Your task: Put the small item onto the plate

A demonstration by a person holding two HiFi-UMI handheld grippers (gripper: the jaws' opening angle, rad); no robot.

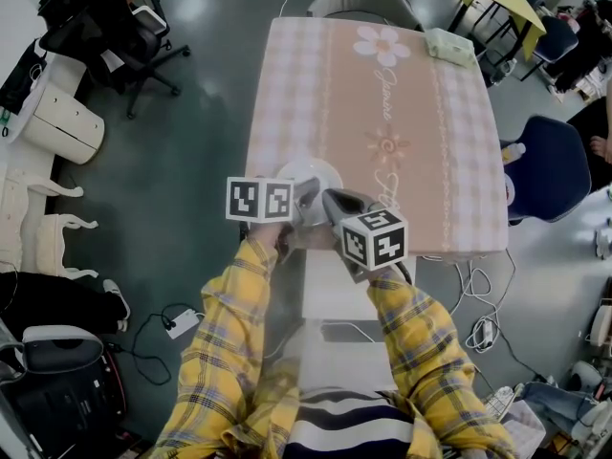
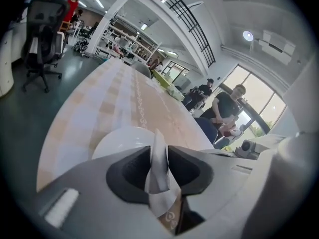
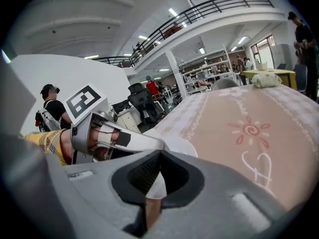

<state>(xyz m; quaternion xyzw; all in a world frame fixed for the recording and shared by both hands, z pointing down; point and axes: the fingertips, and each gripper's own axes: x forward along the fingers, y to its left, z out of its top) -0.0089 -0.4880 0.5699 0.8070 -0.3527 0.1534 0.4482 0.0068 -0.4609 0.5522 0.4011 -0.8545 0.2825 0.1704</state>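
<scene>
Crowding the plate: left tongs, right tongs; tissue box well apart.

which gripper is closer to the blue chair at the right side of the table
Right. The right gripper, jaws shut, is the one toward the blue chair. The left gripper, gripping a small packet at the plate, sits beyond it, farther from the chair.

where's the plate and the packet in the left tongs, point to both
plate (image 2: 119, 141): left gripper view, bare white top
packet (image 2: 158, 168): left gripper view, middle of the strip
</scene>
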